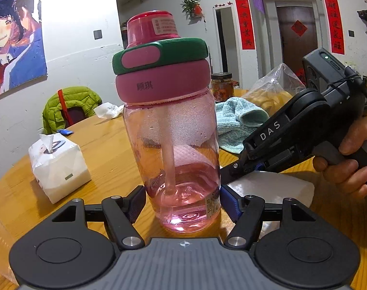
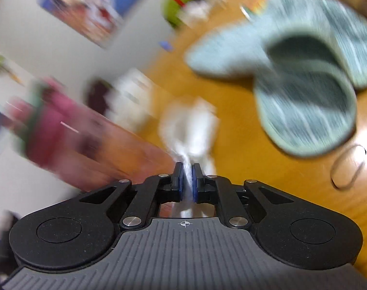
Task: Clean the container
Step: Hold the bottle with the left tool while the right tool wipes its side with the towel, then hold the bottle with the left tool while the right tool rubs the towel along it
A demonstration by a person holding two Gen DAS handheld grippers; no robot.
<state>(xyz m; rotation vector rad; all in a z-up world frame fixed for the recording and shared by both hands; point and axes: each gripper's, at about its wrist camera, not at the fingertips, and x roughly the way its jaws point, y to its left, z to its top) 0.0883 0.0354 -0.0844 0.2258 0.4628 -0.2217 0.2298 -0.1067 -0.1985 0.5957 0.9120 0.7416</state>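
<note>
Left wrist view: the left gripper (image 1: 183, 200) clamps the base of the pink bottle (image 1: 171, 145), upright on the wooden table (image 1: 110, 149). Right gripper (image 2: 187, 181) pinches a white tissue (image 2: 190, 125) between nearly closed fingers. Risk, as judged: the low grip could let the tall bottle tip under wiping pressure. Bottle is translucent, lid on, fogged inside, holding shallow liquid and a straw.
</note>
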